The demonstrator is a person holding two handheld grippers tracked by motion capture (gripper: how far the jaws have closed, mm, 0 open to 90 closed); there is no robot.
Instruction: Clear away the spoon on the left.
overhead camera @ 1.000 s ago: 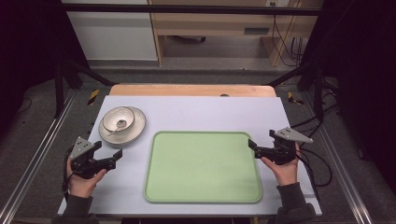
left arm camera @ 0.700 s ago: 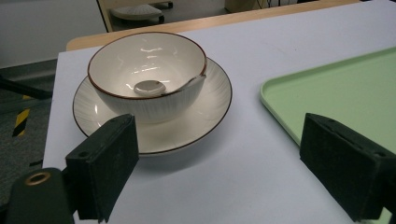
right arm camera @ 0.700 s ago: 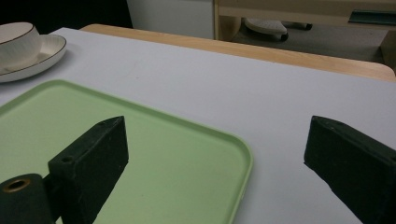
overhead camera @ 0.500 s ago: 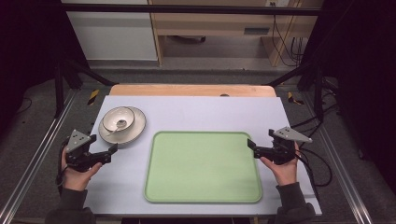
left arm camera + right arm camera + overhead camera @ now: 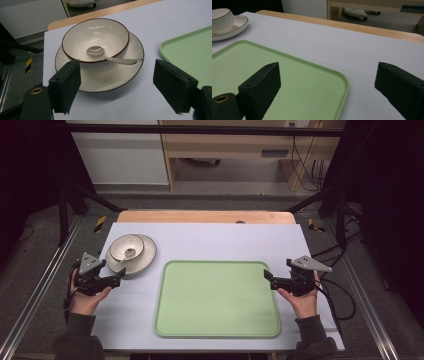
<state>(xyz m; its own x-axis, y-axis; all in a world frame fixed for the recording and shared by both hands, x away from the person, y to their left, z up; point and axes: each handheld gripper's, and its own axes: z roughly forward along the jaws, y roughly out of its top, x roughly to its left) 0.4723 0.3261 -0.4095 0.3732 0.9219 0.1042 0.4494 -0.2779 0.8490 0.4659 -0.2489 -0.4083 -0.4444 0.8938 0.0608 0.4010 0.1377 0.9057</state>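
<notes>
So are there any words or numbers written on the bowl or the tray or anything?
None can be read. The bowl, the plate, the spoon and the green tray are all plain, and the black pads of the left gripper carry no letters.

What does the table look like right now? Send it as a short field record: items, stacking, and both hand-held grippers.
surface: pale sheet over a wooden table
tray: green tray, nothing on it, mid-table
plate: white plate, left of the tray
bowl: white bowl, dark rim, sits on the plate
spoon: metal spoon, head in the bowl, handle over the rim
left hand-held gripper: open, by the plate's near edge, holding nothing
right hand-held gripper: open, at the tray's right edge, holding nothing
</notes>
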